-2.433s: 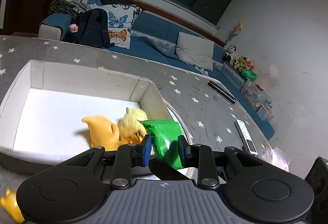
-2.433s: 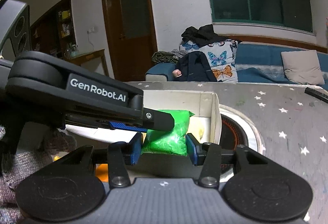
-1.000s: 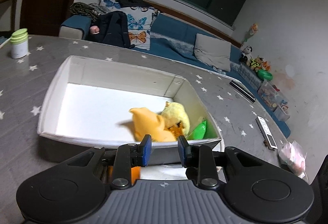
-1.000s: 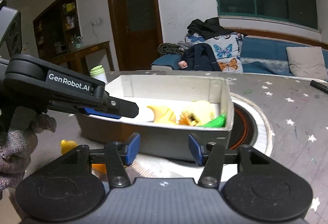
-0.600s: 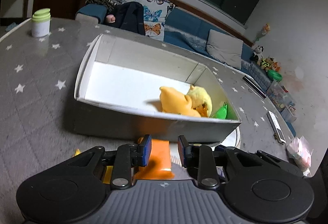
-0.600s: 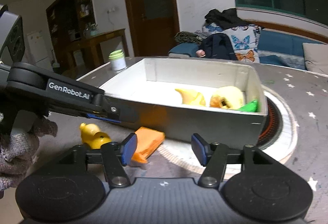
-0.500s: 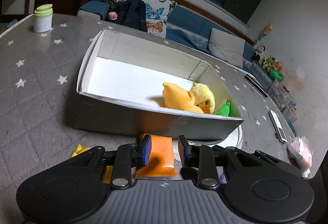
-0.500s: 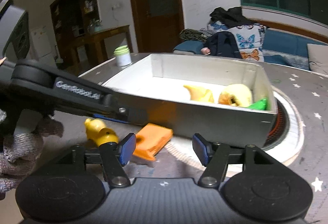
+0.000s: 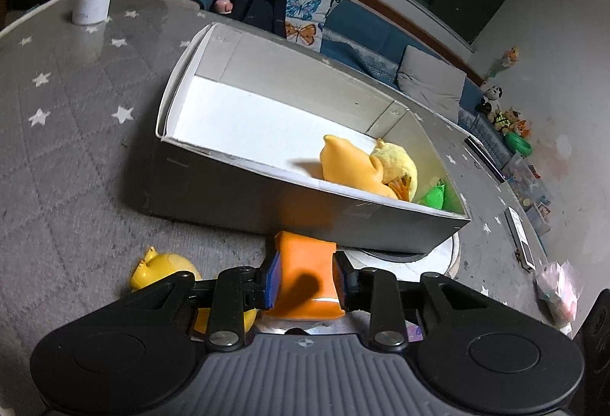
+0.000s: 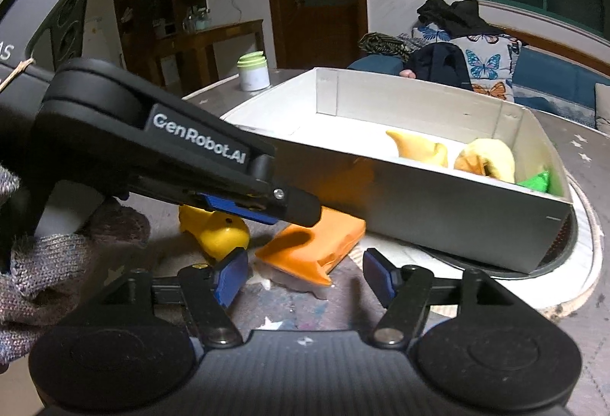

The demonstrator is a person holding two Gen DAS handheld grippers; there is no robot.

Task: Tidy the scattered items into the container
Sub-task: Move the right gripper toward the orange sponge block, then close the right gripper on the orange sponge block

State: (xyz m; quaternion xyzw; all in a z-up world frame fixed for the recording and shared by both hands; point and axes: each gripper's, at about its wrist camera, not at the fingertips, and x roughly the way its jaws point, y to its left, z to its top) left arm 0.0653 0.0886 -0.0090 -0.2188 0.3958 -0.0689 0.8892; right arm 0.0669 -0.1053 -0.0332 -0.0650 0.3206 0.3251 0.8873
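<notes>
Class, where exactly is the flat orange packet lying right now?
The flat orange packet lies on the table between the left gripper pads, beside the yellow rubber duck, just outside the grey cardboard box.

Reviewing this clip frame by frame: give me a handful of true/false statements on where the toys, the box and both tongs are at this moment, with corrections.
1. The left tongs have their pads on either side of the orange packet. True.
2. The orange packet is already inside the white box. False: it lies on the table outside the box's near wall.
3. The right tongs are shut on the yellow duck. False: they are open and hold nothing; the duck lies on the table beside the packet.
4. A green packet lies in the box's corner next to the yellow plush. True.
5. The green-lidded jar stands inside the box. False: it stands on the table beyond the box.
</notes>
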